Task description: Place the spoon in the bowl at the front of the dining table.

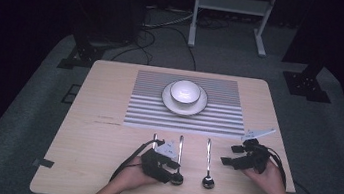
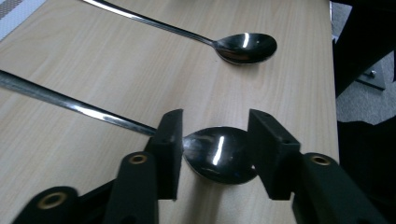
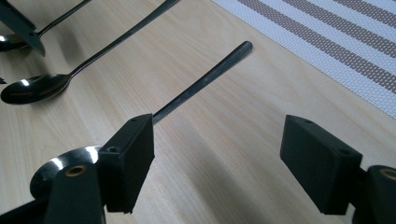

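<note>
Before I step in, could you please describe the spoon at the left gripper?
On the pale wooden table, look on the person's side of the grey striped placemat. The long-handled shiny steel spoon lies second from the left there. Unlike the free steel spoon to its right, its bowl sits between the black jaws of the left gripper.

— In the high view we see a pale wooden table (image 1: 104, 133) lit from above while the room around it sinks into near black; the white ceramic bowl (image 1: 185, 91) at upper centre glares.

— We agree. In the left gripper view the shiny steel spoon bowl (image 2: 219, 156) carries bright streaks of reflected light, and the lower corners blur. In the right gripper view the near jaws look soft.
</note>
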### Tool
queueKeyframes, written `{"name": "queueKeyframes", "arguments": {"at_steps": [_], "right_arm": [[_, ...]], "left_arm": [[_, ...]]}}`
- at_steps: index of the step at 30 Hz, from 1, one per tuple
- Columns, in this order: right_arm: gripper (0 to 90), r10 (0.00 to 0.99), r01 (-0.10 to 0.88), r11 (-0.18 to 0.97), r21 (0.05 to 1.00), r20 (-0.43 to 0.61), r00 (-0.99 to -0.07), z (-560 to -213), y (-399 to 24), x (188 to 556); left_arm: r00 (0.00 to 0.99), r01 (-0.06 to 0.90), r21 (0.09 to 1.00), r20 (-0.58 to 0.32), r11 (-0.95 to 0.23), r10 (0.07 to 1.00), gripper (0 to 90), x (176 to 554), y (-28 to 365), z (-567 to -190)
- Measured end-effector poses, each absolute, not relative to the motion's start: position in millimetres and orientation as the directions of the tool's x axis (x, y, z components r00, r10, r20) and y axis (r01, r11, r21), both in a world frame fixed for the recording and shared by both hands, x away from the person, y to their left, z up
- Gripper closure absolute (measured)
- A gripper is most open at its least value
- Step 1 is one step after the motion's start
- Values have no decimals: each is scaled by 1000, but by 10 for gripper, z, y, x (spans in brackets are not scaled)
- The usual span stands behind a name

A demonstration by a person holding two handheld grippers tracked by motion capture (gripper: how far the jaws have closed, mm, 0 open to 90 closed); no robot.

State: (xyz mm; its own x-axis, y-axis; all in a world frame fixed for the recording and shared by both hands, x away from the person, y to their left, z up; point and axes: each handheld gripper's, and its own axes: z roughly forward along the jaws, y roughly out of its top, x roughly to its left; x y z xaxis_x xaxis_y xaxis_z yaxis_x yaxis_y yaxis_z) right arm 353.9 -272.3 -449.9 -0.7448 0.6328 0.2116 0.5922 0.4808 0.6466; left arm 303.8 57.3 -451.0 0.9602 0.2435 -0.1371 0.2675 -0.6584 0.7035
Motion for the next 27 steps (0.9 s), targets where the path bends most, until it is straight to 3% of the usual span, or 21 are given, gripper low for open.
{"name": "queueKeyframes", "arguments": {"at_steps": [3,9,20,27], "right_arm": [[247,632,590,486,644,207,-747,-4499,-2718,3537],[247,632,589,486,646,206,-747,-4489,-2719,3540],[247,612,579,496,647,213,-762,-4406,-2621,3568],[212,573,567,543,620,220,-790,-4290,-2334,3695]], "left_arm": [[963,257,699,-129,-668,236,668,3018,556,-4514],[969,241,684,-125,-688,215,716,2969,508,-4543],[969,243,654,-124,-717,214,711,2954,452,-4657],[967,248,664,-126,-705,222,711,2953,475,-4670]]}}
